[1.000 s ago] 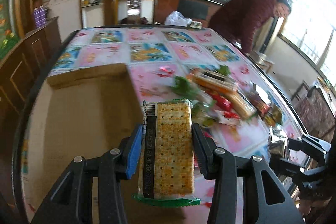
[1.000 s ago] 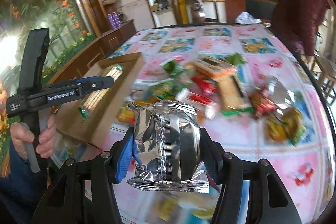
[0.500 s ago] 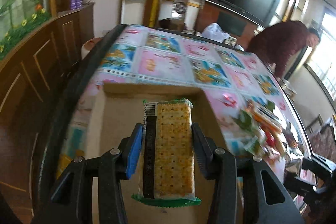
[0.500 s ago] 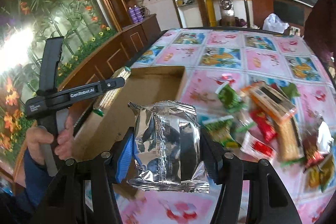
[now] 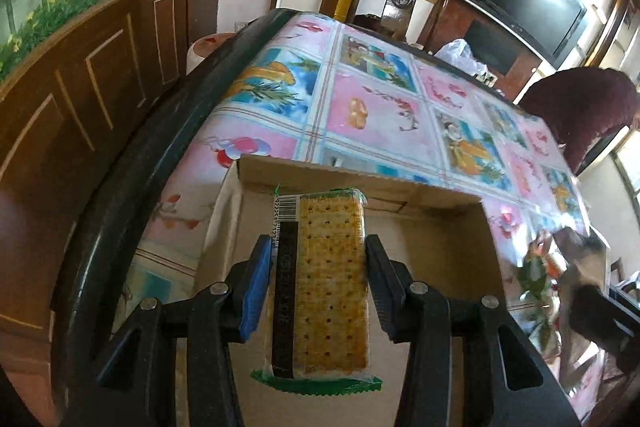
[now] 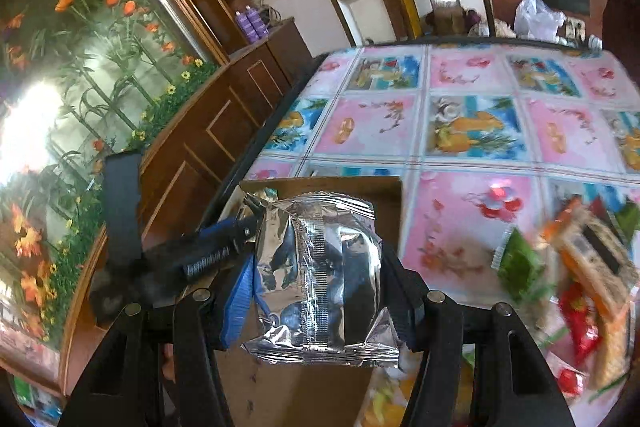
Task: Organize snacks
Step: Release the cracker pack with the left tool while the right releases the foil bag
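The cracker pack, clamped in the left hand-held gripper, and the foil packet, clamped in the right hand-held gripper, are best released low inside the cardboard box at the table's left edge.

A long cracker packet with green crimped ends hangs lengthwise over the open cardboard box. A crinkled silver foil packet hangs above the box's near part.

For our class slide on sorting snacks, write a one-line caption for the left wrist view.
Left gripper holds a cracker packet above an open cardboard box on the patterned tablecloth.
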The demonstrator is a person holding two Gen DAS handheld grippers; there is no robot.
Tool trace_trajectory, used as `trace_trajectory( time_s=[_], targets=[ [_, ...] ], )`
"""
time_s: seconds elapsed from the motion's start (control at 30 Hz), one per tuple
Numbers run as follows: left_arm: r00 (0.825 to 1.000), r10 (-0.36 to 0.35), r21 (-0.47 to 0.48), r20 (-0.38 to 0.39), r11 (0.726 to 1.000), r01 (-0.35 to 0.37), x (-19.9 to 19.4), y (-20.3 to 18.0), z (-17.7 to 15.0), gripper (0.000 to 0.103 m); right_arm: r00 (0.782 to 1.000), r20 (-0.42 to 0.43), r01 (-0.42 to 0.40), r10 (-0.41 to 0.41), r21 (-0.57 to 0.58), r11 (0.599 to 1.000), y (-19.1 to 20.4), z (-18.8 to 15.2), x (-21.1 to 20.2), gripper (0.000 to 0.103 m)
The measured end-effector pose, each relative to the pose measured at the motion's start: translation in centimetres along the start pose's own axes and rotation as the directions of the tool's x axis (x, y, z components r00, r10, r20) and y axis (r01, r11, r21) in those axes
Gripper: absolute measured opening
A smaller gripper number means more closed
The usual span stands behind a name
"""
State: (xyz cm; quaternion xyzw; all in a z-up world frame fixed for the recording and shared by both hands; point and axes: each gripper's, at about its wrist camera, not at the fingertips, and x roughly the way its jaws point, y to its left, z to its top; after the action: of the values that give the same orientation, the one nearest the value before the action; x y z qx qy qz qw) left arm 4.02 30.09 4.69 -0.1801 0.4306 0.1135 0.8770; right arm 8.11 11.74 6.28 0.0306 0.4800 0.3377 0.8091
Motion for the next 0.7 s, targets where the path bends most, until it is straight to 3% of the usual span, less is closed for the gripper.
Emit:
trace_trajectory(
  time_s=[0.23,0.7],
  targets=[
    [0.998,0.062,0.002,-0.005,0.998,-0.062,0.4,0.4,-0.2,0.045,0.999,-0.045,0.001,0.001,0.045,0.999,0.4,0.4,4.8,0.064],
    [0.996,0.08,-0.007,-0.041,0.997,-0.08,1.2,0.5,-0.6,0.045,0.996,-0.087,0.018,-0.01,0.089,0.996,-1.1,-0.5,7.2,0.064]
  ],
)
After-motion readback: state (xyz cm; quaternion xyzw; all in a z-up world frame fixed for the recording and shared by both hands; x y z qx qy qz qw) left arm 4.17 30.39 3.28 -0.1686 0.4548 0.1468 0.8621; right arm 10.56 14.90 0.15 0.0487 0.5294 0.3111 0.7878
